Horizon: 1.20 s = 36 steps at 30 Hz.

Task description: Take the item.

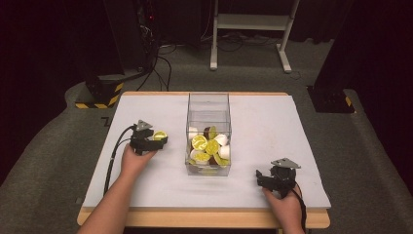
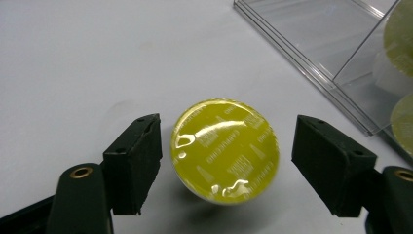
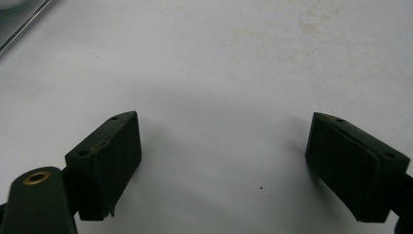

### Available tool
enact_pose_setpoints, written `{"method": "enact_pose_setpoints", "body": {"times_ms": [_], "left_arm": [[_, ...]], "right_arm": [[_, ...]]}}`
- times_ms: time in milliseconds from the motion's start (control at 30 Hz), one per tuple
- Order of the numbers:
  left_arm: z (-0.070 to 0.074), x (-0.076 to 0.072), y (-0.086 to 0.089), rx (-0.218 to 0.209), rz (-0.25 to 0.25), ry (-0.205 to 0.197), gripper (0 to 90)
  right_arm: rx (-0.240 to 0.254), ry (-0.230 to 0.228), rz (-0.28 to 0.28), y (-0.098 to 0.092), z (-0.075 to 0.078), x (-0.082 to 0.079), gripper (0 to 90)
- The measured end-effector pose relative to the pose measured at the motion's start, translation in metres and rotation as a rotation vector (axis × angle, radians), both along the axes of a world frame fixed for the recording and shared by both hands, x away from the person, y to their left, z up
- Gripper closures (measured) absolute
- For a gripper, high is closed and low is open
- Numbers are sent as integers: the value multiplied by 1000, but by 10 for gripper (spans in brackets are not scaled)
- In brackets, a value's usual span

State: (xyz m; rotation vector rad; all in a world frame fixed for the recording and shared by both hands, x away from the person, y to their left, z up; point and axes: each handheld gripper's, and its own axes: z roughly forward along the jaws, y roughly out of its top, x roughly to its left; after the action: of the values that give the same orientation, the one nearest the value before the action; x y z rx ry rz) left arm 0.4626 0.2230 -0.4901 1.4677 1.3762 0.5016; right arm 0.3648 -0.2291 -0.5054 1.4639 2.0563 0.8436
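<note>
- The left hand reaches in from the near edge, forearm angled toward the middle of the tabletop, and holds the left gripper low over the surface with its jaws pointing right, toward the clear box.
- The left gripper has its jaws spread wide on either side of a yellow capsule; a gap shows on both sides, so neither jaw touches it.
- That yellow capsule sits on the tabletop just left of the clear box, lid facing up.
- Its lid is a round, glossy yellow foil with faint printed text and bright glare spots; the rim looks slightly domed.
- The right hand rests near the front right corner of the tabletop, holding the right gripper with its jaws pointing left.
- The right gripper is also spread wide, with only bare tabletop between its jaws.
- The jaws are matte black blocks with flat inner faces, small screw holes on top and a brass-coloured rivet at the base.
- A grey three-cornered plate tops the right gripper.
- The clear box is a tall, rectangular, transparent plastic container standing at the middle of the tabletop; capsules with yellow, white and brown parts lie heaped in its lower part.
- The tabletop is a smooth, pale grey sheet with faint stains, edged in light wood.
</note>
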Motion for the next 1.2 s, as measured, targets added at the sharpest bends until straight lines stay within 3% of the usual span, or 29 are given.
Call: {"method": "enact_pose_setpoints", "body": {"times_ms": [133, 367, 600, 933, 1200], "left_arm": [[3, -8, 5, -18, -1, 0, 268], [2, -21, 10, -2, -3, 1, 286], [6, -33, 14, -31, -6, -4, 304], [14, -59, 17, -51, -41, -2, 320], [8, -80, 18, -35, -73, 17, 333]], "right_arm": [[1, 1, -1, 0, 0, 0, 132], [-1, 1, 1, 0, 0, 0, 131], [-1, 0, 0, 0, 0, 0, 131], [-1, 0, 0, 0, 0, 0, 131], [0, 0, 0, 0, 0, 0, 131]]}}
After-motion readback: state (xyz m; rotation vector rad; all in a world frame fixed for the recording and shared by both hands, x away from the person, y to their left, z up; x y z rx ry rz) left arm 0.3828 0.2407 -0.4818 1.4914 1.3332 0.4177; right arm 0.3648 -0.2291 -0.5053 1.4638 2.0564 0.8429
